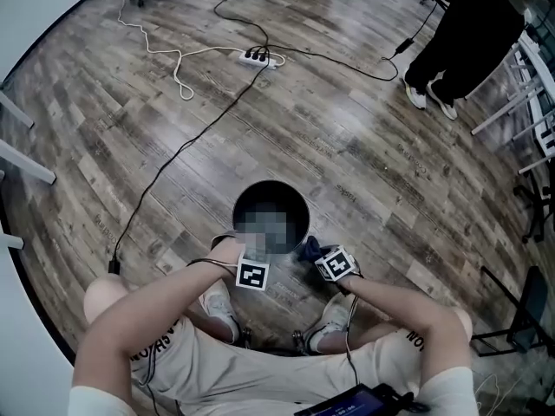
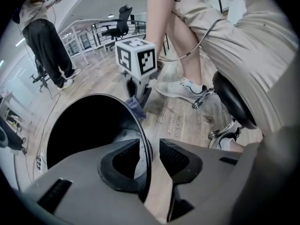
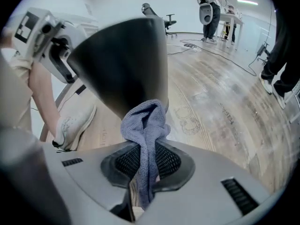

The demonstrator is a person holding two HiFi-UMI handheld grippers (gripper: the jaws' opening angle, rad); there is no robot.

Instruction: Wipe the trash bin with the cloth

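Observation:
A black round trash bin [image 1: 245,199] stands on the wood floor between the seated person's feet. My left gripper [image 1: 245,251] is at its near rim. In the left gripper view the thin rim [image 2: 142,125] passes between the jaws of this gripper [image 2: 150,156], with a gap showing on the right side, so the jaws stand open around it. My right gripper [image 1: 312,251] is at the bin's right side. It [image 3: 147,161] is shut on a blue-grey cloth [image 3: 146,125], whose bunched top touches the bin's outer wall [image 3: 126,64].
A power strip with cables [image 1: 258,57] lies on the floor beyond the bin. A person in dark trousers [image 1: 468,33] stands at the far right by metal racks. The stool seat [image 2: 232,100] and the person's shoes [image 2: 183,89] are close behind the bin.

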